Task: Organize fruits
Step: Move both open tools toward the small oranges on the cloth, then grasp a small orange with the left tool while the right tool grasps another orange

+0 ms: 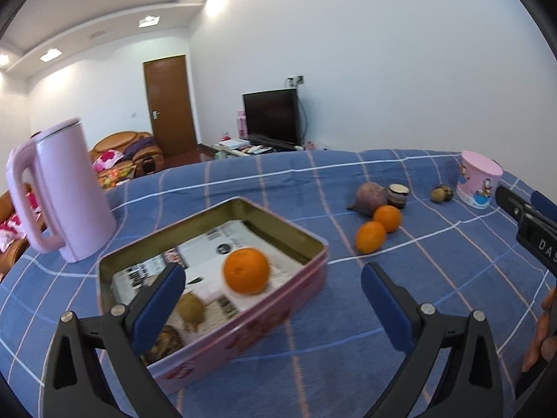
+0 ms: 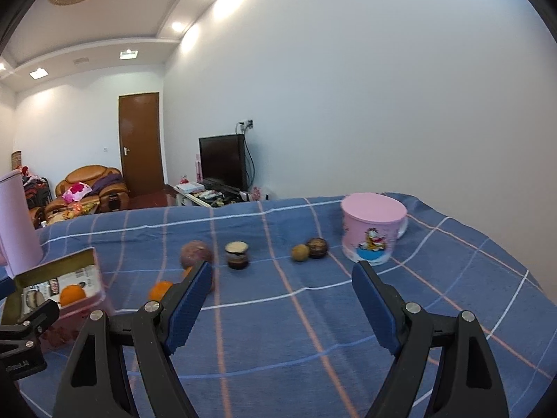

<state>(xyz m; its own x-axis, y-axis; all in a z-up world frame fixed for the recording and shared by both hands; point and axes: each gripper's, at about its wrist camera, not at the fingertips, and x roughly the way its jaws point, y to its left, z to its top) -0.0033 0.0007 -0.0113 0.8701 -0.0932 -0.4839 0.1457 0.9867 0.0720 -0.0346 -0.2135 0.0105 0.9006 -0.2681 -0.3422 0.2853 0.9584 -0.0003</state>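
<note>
A pink tin box [image 1: 243, 327] lies open on the blue checked cloth and holds an orange [image 1: 246, 270], a kiwi [image 1: 190, 308] and a dark round fruit [image 1: 167, 339]. My left gripper [image 1: 273, 287] hangs open over the box's near right side, nothing between its fingers. Two oranges [image 1: 370, 237] [image 1: 387, 218] lie on the cloth beside a purple fruit [image 1: 370, 197] and a small dark jar [image 1: 398, 195]. My right gripper [image 2: 282, 287] stands open above bare cloth. Beyond it sit the purple fruit [image 2: 196, 253], the jar [image 2: 237, 254], a yellowish fruit [image 2: 300, 253] and a dark brown fruit [image 2: 316, 247].
A pink kettle [image 1: 66, 191] stands left of the box. A pink cartoon cup [image 2: 372, 231] sits upside down at the far right of the table. The cloth's far edge [image 1: 313, 153] drops off toward a room with a TV and a sofa. A person's fingers [image 1: 541, 327] show at the right.
</note>
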